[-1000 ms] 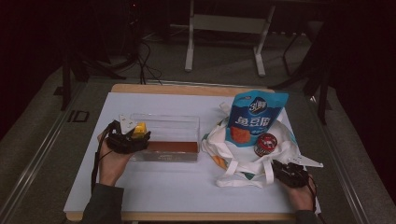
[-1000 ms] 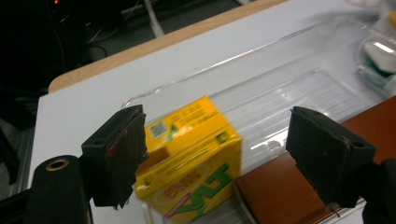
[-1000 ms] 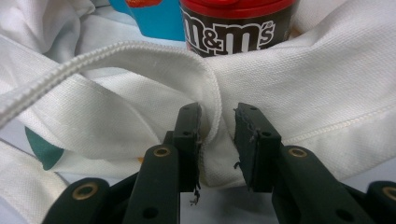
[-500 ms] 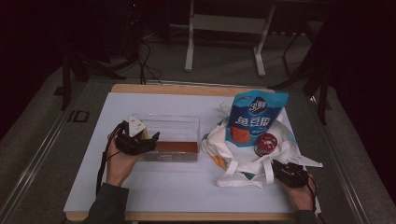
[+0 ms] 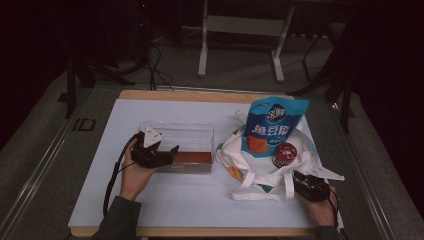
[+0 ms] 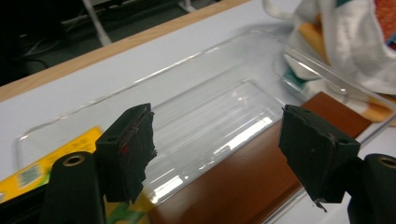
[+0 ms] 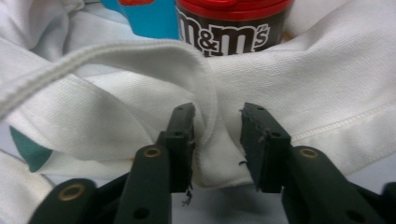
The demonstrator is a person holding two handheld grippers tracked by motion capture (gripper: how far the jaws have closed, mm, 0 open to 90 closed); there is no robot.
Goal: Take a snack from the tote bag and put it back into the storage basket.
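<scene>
White bag (image 7: 299,88) strap between right gripper (image 7: 217,140) parted jaws; left gripper (image 6: 217,149) released over clear box (image 6: 196,84).

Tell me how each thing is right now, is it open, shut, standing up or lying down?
Clear box: open, no lid, on the table.
Brown bar: lying flat in the box.
White bag: slumped, mouth open.
Blue pouch: upright in the bag.
Candy tub: lid on.
Left gripper: open over the box.
Right gripper: just opening, bag handle between its jaws.

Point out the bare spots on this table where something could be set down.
Free: the far strip of the pale blue table top behind the clear plastic box, and the near strip between the two hands, before the white cloth bag. Crowded: the right side, where the blue snack pouch and red-lidded candy jar sit.
</scene>
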